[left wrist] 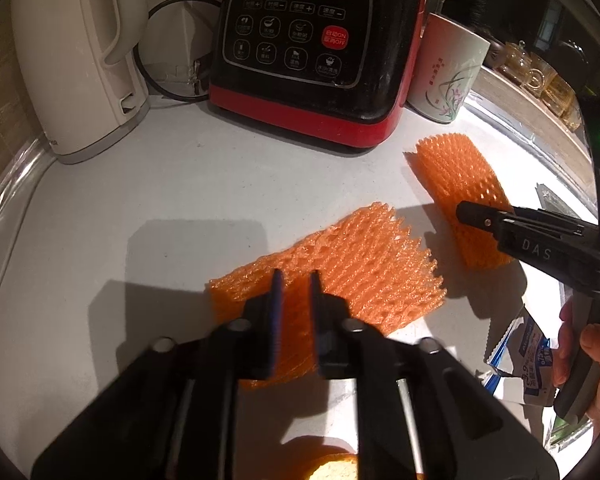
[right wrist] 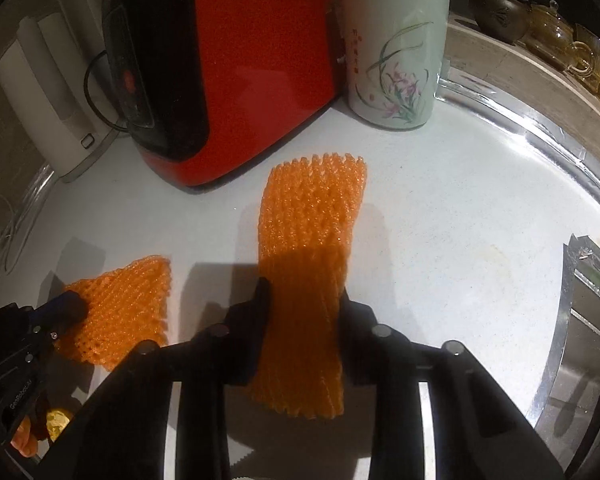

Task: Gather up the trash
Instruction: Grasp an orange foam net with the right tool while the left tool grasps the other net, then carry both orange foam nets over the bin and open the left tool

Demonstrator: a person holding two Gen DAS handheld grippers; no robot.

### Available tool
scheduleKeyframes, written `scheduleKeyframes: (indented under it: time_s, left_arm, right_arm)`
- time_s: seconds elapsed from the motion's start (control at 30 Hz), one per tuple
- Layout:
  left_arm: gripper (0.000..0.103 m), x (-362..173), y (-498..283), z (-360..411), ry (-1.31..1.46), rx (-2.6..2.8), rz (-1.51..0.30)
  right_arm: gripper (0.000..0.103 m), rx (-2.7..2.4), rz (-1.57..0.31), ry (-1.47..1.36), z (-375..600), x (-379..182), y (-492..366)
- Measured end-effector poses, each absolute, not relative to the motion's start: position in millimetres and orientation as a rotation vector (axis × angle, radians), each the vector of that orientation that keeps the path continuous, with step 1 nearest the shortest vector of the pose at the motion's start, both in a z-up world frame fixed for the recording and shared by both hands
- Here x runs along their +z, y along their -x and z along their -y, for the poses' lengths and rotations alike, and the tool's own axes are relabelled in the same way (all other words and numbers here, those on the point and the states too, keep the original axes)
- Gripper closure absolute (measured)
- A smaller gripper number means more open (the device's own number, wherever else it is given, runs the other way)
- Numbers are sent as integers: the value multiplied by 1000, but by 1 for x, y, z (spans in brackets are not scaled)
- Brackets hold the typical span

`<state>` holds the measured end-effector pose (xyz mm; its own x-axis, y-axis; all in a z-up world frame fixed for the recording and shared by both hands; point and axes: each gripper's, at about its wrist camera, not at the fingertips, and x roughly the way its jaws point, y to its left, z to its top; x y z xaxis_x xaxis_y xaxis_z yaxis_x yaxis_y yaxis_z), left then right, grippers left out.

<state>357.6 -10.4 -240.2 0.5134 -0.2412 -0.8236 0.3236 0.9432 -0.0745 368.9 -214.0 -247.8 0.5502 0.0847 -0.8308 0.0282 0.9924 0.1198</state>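
Note:
Two orange foam fruit nets lie on the white counter. My left gripper (left wrist: 295,280) stands over the near end of the wider net (left wrist: 360,264), jaws a little apart with a strip of net showing between the blue pads, which do not press on it. The same gripper shows at the lower left of the right wrist view (right wrist: 72,304), on that net (right wrist: 132,292). My right gripper (right wrist: 303,294) has its fingers against both long edges of the narrower net (right wrist: 312,216). From the left wrist view its fingertip (left wrist: 474,216) rests on that net (left wrist: 452,172).
A red and black blender base (left wrist: 300,40), a white kettle (left wrist: 72,60) and a flowered cup (right wrist: 396,48) stand along the back. A blue and white wrapper (left wrist: 528,352) lies beside the person's hand (left wrist: 596,360). A steel sink edge (right wrist: 572,300) runs on the right.

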Motion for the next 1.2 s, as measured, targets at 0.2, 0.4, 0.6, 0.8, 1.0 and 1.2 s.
scheduleKeyframes:
  time_s: [0.2,0.4,0.6,0.8,1.0,1.2]
  left_arm:
    - [9,-227,-349,13,-125,-312,-871]
    - [8,-243,-356,39,-272,-316,-886]
    - [16,-250,-361,50,-296,-300,-911]
    - [75,-244,-360,57,-250,-390,-966]
    - [79,-214,-343,45,-173,-410,-951]
    - [79,-149,-266,21,-128,-438,-836]
  right_arm:
    - [90,49,-964,-171,224,-234,-351]
    - [90,67,-942,-209,231,-223,-331]
    - [90,93,-909,-238,234,-208,-311]
    - [90,102,-890,-241,233,-195,-290]
    - [90,110,-865,-195,227,-172,-263]
    - [90,162,-816,-162,209,-138,-201]
